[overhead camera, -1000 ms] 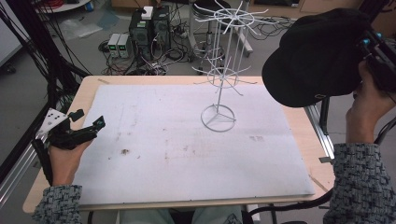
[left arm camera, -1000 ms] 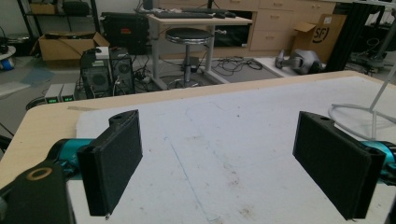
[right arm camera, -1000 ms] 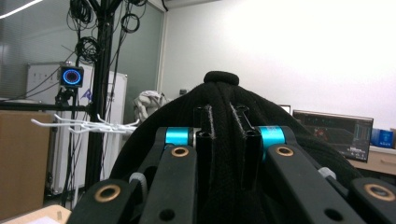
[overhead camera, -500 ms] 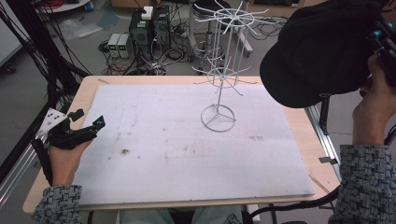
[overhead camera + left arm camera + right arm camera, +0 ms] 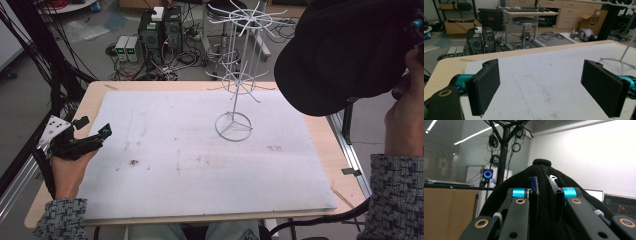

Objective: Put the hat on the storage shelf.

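A black cap [image 5: 345, 50] hangs high over the table's right rear corner, close to the high camera. My right gripper [image 5: 416, 24] is at its right edge, held by a raised hand. In the right gripper view the jaws of this gripper [image 5: 543, 181] are shut on the cap's fabric [image 5: 541, 168], which rises behind them. A white wire display rack [image 5: 239, 75] stands on its ring base right of the table's centre; its base [image 5: 621, 58] also shows in the left gripper view. My left gripper [image 5: 94, 126] rests at the table's left edge, open, with nothing between its pads [image 5: 485, 86].
A stained white mat [image 5: 200, 155] covers most of the wooden table [image 5: 95, 97]. Metal frame rails [image 5: 345, 142] run along both sides. Beyond the far edge the floor holds computer towers [image 5: 160, 30], a stool [image 5: 524, 22] and loose cables.
The right hand has lifted the cap a little higher and closer to the high camera. The left gripper and the rack have not moved.
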{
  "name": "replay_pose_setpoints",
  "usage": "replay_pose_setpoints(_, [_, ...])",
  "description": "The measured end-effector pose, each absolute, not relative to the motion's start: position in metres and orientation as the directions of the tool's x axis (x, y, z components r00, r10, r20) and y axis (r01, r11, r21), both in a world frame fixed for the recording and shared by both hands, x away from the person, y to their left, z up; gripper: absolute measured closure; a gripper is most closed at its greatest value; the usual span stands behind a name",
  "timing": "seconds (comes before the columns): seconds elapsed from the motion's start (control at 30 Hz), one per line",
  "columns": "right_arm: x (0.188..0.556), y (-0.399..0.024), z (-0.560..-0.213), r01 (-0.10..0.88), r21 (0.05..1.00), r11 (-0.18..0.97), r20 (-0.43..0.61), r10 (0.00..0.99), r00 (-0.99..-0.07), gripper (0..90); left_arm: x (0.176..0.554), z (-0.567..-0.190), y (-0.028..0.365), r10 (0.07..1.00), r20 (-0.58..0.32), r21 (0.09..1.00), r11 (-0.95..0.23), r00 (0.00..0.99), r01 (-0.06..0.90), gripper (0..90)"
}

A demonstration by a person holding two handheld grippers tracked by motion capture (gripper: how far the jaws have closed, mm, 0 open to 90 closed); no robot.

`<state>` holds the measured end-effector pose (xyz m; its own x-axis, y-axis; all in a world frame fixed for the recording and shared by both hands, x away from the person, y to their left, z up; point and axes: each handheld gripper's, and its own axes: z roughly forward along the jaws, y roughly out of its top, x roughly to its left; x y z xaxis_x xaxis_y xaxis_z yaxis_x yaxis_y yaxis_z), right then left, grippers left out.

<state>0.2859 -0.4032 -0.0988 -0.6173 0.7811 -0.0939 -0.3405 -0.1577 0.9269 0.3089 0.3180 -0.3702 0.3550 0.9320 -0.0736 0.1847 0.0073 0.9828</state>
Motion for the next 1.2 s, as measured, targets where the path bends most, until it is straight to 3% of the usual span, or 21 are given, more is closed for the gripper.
replay_pose_setpoints(0.57, [0.283,-0.392,-0.084,-0.344,0.914,-0.215,-0.089,0.721,-0.687,81.4,0.309,-0.370,0.318,0.931,-0.076,0.983,0.009,0.356,0.186,15.9])
replay_pose_setpoints(1.2, [0.340,-0.364,-0.123,-0.229,0.934,-0.273,0.016,0.673,-0.740,80.6,0.309,-0.371,0.322,0.934,-0.079,0.982,0.013,0.348,0.188,15.9])
